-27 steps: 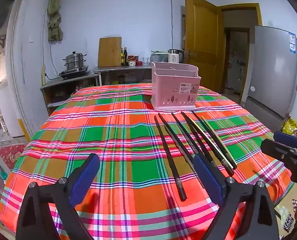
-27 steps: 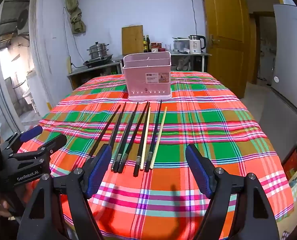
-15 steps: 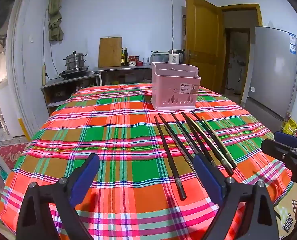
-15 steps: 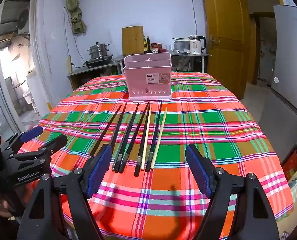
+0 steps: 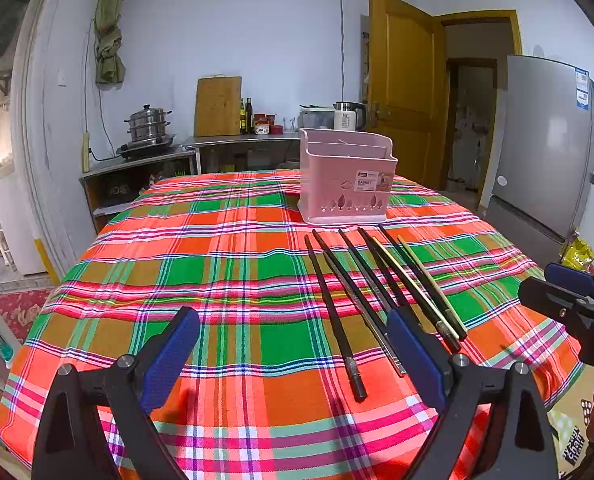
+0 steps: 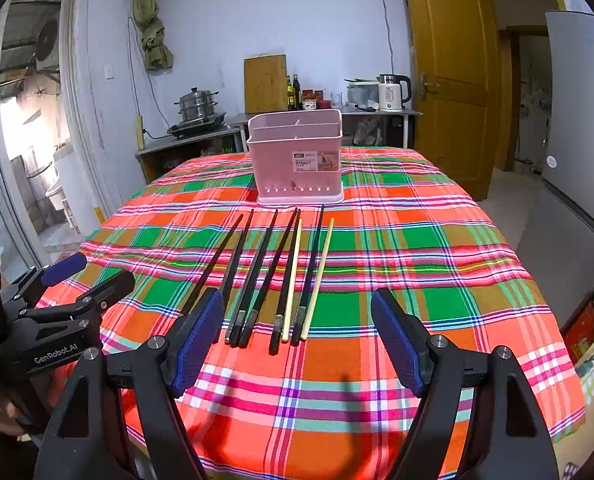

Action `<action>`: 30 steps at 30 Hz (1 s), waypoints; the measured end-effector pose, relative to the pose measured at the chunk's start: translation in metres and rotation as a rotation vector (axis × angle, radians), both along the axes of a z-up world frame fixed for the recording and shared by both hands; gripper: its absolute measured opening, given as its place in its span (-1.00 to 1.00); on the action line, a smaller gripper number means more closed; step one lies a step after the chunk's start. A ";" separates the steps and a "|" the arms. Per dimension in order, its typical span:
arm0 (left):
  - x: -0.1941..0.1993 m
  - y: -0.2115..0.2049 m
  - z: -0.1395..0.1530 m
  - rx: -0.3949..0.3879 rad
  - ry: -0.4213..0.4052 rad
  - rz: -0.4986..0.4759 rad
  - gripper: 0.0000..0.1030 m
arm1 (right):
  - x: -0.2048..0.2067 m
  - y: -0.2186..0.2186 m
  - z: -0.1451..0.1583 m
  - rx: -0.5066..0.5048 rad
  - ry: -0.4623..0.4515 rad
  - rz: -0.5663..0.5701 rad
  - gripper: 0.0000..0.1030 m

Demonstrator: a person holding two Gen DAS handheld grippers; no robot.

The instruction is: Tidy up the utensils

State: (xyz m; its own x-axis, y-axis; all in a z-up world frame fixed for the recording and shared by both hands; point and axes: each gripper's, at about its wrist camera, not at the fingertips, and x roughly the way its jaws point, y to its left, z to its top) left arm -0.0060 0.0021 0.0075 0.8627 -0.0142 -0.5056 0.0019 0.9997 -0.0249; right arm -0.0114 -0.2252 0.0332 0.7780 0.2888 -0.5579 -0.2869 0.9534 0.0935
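Lying in a row just in front of the pink basket (image 6: 295,156), the chopsticks (image 6: 273,276) are looking light, stiff, thin and slippery; both hand-held grippers, left (image 5: 293,354) and right (image 6: 297,338), are hovering released, so pinching near the thicker near ends seems best.

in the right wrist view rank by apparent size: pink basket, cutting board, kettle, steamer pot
1. pink basket, though it sits nearest
2. cutting board
3. steamer pot and kettle look alike

Bright, sharp; fisheye-bent edges; daylight perhaps left.
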 end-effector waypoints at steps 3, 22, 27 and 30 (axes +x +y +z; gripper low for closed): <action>-0.001 0.000 0.001 0.003 -0.002 -0.002 0.85 | 0.000 0.000 0.000 0.001 -0.002 0.001 0.49; -0.001 -0.002 0.003 0.002 -0.004 -0.013 0.85 | -0.001 0.000 0.001 0.001 -0.006 0.000 0.48; -0.003 -0.001 0.003 0.002 -0.005 -0.017 0.85 | -0.001 0.001 0.001 0.001 -0.005 0.000 0.48; -0.004 -0.001 0.003 0.000 -0.004 -0.019 0.85 | -0.001 0.000 0.001 0.003 -0.003 0.001 0.48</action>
State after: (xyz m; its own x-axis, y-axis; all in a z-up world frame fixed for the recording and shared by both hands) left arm -0.0097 0.0014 0.0109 0.8642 -0.0306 -0.5022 0.0209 0.9995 -0.0248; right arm -0.0126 -0.2249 0.0345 0.7796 0.2913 -0.5544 -0.2883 0.9528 0.0953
